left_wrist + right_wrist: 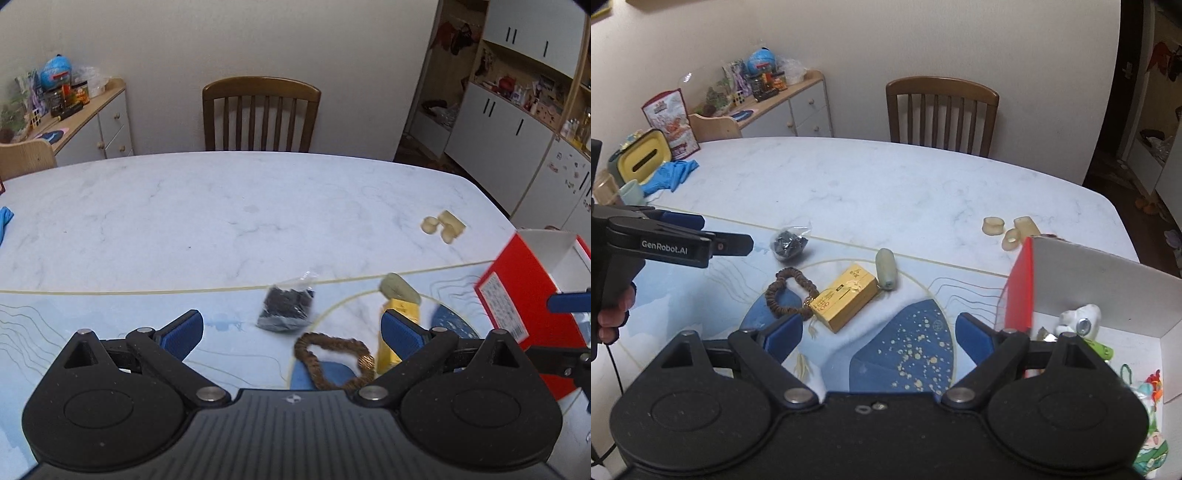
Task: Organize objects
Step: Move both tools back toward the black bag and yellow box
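Both my grippers, left and right, empty, fingers apart. Bracelet on desk just ahead of left, nearer it; yellow box beside, long axis diagonal.

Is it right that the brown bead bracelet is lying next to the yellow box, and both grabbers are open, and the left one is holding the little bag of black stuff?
Not quite. The left gripper holds nothing; the little bag of black stuff lies on the table mat, as the right wrist view shows. The bracelet does lie next to the yellow box, and the right gripper is open too.
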Action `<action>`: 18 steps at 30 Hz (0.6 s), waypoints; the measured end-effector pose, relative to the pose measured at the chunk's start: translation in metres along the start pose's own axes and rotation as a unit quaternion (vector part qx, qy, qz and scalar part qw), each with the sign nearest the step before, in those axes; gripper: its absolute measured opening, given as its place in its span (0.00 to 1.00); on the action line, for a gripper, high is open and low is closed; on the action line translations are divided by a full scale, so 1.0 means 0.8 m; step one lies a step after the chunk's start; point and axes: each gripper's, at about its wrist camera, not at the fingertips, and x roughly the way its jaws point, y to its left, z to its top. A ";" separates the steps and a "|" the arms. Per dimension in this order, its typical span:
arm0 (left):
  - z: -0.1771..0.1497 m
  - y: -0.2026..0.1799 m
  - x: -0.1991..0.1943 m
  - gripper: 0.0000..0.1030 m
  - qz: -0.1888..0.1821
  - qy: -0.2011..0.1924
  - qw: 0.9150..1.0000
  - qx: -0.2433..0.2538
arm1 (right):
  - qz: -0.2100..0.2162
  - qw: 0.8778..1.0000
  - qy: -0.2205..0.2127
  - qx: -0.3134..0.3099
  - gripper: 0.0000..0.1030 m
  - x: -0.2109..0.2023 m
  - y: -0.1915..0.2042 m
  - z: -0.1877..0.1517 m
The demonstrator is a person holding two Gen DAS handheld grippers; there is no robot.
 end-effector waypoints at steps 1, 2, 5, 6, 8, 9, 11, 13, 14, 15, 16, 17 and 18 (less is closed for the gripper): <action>0.001 0.002 0.005 1.00 0.001 -0.001 1.000 -0.001 | -0.003 1.000 0.001 0.003 0.86 0.006 0.002 0.001; 0.001 0.003 0.009 1.00 0.004 -0.002 1.000 -0.001 | -0.006 1.000 0.002 0.006 0.86 0.010 0.005 0.002; 0.004 0.003 0.026 1.00 0.009 -0.001 1.000 0.003 | -0.014 1.000 0.005 0.011 0.86 0.026 0.012 0.006; 0.005 0.004 0.031 1.00 0.013 0.000 1.000 0.004 | -0.017 1.000 0.005 0.015 0.86 0.031 0.012 0.008; 0.006 0.003 0.042 1.00 0.014 0.004 1.000 0.007 | -0.019 0.999 0.007 0.037 0.86 0.041 0.010 0.013; 0.007 0.002 0.048 1.00 0.014 0.007 1.000 0.010 | -0.017 0.999 0.008 0.050 0.86 0.046 0.008 0.015; 0.006 0.000 0.060 1.00 0.018 0.012 1.000 0.014 | -0.015 0.997 0.012 0.068 0.85 0.057 0.005 0.019; 0.006 0.001 0.071 1.00 0.022 0.018 1.000 0.014 | -0.017 0.997 0.017 0.075 0.85 0.067 0.007 0.021; 0.006 0.002 0.076 1.00 0.023 0.020 0.999 0.012 | -0.018 0.997 0.020 0.077 0.84 0.073 0.008 0.021; 0.006 0.003 0.081 1.00 0.024 0.021 0.999 0.009 | -0.018 0.997 0.024 0.077 0.84 0.078 0.009 0.022; 0.007 0.005 0.085 1.00 0.025 0.022 0.999 0.006 | -0.018 0.996 0.027 0.077 0.84 0.082 0.010 0.022; 0.008 0.007 0.089 1.00 0.026 0.023 0.999 0.003 | -0.018 0.996 0.030 0.076 0.84 0.087 0.012 0.022; 0.009 0.009 0.093 1.00 0.026 0.025 0.999 -0.001 | -0.018 0.996 0.034 0.076 0.82 0.092 0.013 0.022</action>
